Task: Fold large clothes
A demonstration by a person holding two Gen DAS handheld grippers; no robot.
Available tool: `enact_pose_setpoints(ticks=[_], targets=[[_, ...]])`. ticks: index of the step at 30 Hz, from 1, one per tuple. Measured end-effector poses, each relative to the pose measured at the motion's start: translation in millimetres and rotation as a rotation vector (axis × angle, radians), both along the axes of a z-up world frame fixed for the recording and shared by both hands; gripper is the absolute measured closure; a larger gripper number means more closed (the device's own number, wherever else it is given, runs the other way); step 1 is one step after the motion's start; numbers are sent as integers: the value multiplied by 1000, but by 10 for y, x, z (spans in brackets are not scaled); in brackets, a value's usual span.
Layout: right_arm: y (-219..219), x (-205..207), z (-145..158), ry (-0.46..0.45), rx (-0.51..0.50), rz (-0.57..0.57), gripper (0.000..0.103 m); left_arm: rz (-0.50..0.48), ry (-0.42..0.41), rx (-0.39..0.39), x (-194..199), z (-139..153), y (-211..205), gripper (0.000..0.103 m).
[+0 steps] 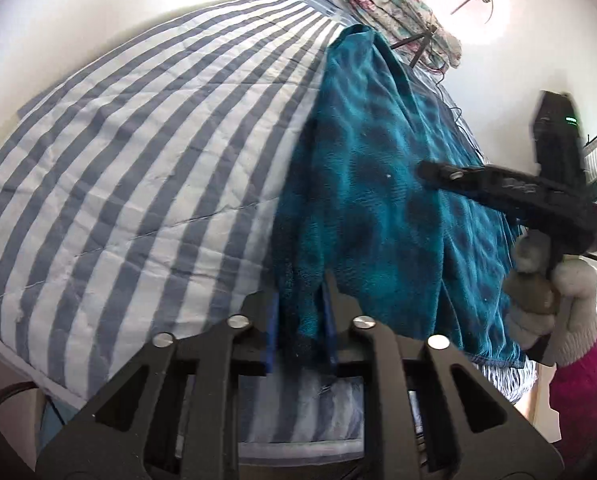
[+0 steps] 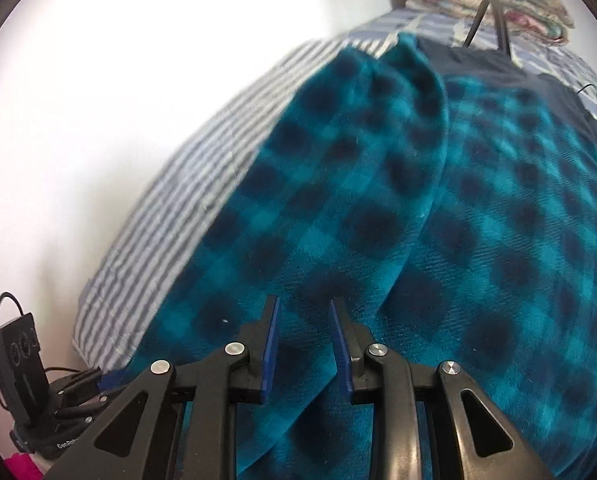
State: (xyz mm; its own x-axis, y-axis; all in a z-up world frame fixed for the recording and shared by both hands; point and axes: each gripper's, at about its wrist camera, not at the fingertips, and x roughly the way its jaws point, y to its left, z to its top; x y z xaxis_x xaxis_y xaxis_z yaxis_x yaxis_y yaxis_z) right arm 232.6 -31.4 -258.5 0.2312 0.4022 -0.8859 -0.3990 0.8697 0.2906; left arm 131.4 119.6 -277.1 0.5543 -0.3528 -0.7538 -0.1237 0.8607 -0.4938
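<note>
A big teal checked fleece [image 2: 438, 220] lies on a bed with a striped quilt [image 1: 138, 140]. Its long side runs from the near edge of the bed up toward the folded blankets [image 1: 398, 16] at the far end. The left tongs [image 1: 302, 320] pinch its near edge. The right tongs [image 2: 304, 344] are spread apart above the fleece, gripping nothing.

Left gripper [image 1: 301, 320] pinched tight on cloth, angled down; right gripper [image 2: 304, 344] parted, empty, in a gloved hand [image 1: 554, 304].
</note>
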Motion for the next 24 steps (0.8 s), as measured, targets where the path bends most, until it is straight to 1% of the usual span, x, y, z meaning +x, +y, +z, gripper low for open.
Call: enact_pose_setpoints(ticks=[3, 5, 6, 8, 10, 11, 12, 15, 16, 17, 19, 21, 24], targets=[[66, 96, -206, 63, -59, 16, 77, -12, -12, -26, 65, 103, -36, 94], [58, 126, -219, 81, -61, 11, 77, -21, -40, -38, 83, 235, -51, 94], [47, 140, -185, 87, -59, 6, 77, -28, -55, -45, 84, 308, -62, 94], [17, 150, -44, 64, -57, -1, 76, -40, -91, -45, 95, 481, -109, 94], [-55, 145, 165, 19, -36, -18, 63, -53, -124, -33, 104, 612, -180, 94], [-95, 150, 259, -5, -19, -29, 59, -62, -137, -31, 105, 667, -227, 94], [-142, 164, 360, -35, 0, -44, 53, -71, -145, -28, 132, 696, -277, 95], [-221, 279, 645, -108, 37, -99, 45, -104, -175, -10, 114, 782, -434, 95], [-191, 360, 699, -112, 49, -105, 41, -110, -179, -12, 113, 790, -462, 95], [-176, 445, 746, -103, 60, -103, 39, -118, -182, -15, 117, 798, -493, 95], [-102, 590, 769, -80, 61, -82, 39, -127, -185, -18, 135, 788, -534, 95], [43, 720, 744, -71, 24, -59, 39, -134, -184, -23, 151, 781, -573, 95], [309, 873, 595, -28, 10, -45, 39, -148, -191, -23, 172, 782, -633, 95]])
